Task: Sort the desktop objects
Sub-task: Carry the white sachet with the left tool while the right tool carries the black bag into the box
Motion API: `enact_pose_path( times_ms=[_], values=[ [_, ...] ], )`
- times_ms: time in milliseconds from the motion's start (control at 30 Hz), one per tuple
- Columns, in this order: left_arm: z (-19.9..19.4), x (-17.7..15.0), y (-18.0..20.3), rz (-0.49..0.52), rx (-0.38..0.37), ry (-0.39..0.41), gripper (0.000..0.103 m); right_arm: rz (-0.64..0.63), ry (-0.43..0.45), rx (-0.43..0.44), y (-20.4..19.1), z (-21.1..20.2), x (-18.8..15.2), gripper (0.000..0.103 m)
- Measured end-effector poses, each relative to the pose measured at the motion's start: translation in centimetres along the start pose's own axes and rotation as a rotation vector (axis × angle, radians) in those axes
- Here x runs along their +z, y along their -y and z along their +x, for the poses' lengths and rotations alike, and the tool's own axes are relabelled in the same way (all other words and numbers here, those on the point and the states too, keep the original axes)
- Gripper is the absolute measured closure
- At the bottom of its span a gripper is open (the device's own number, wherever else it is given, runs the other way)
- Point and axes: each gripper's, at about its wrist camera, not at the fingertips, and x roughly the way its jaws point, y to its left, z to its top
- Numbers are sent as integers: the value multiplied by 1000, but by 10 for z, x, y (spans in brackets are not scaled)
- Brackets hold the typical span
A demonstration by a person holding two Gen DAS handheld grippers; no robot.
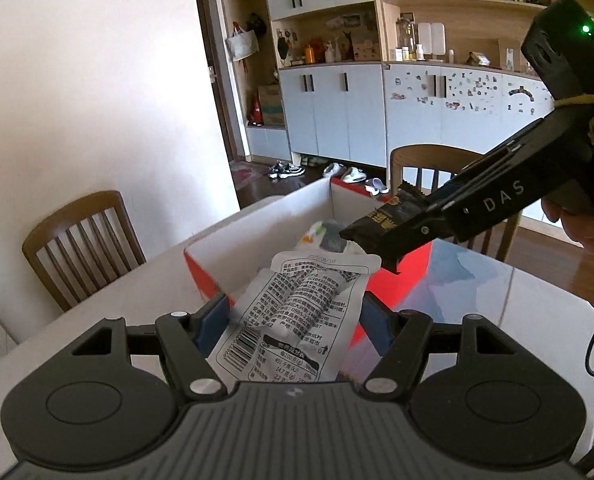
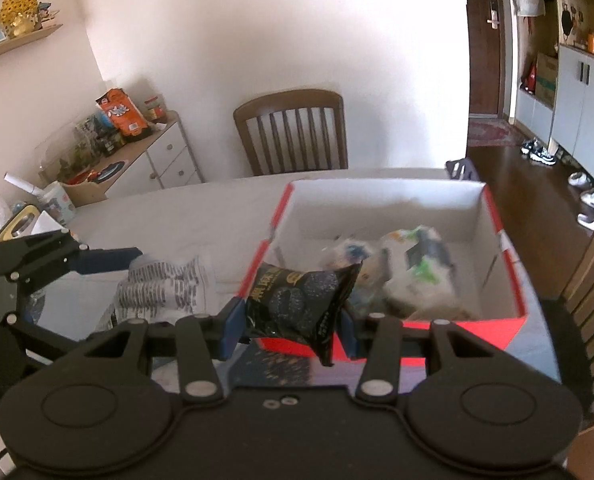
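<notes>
Left gripper [image 1: 293,320] clenched on a white packet [image 1: 297,320] with black print and a barcode, pinched between the blue finger pads [image 1: 213,322]. Long axis of packet running straight ahead along the fingers, sealed top edge pointing forward and slightly up, toward the near corner of the red box [image 1: 209,276]. Printed back face turned to the camera. Held clear above the table [image 1: 145,292], just short of the box rim.

Right gripper [image 2: 289,316] clenched on a black snack pouch [image 2: 297,304] with gold lettering, gripped across its width between the pads [image 2: 233,320]. Pouch tilted, long axis slanting from upper right, beyond the fingertips, down to a lower corner hanging below the right-hand pad. Printed front face toward the camera. Poised over the near wall of the box, ahead of which lie several light-coloured packets [image 2: 417,268], blurred, inside the white interior.

Seen from the left wrist, the same pouch [image 1: 381,224] jutting leftward out of the right gripper [image 1: 409,236], above the box.

Pale table with a glossy, reflective top. Wooden slat-back chair [image 2: 293,136] beyond the far edge, plain white wall behind. White cabinets and open shelving [image 1: 377,80] across the room, dark wood floor with shoes [image 1: 285,170] along the cabinet base.
</notes>
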Motion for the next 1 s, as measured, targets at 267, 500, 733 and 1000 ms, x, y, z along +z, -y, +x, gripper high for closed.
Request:
enact_pose_path(
  times_ms=[267,500,733,1000],
  values=[
    [41,29,2,-7,36,-29,33,-22,-7,-19,39,12,16,56],
    [85,47,-14,-87,50,-88,33,-33,-22,-31,57,30,25,56],
    [135,54,-18,-125,83,-166,33,-46,-60,-26,66,56,27,56],
    [169,58,-15,-96,118,-223,33,-36,-96,-1,76,77,23,56]
  ],
)
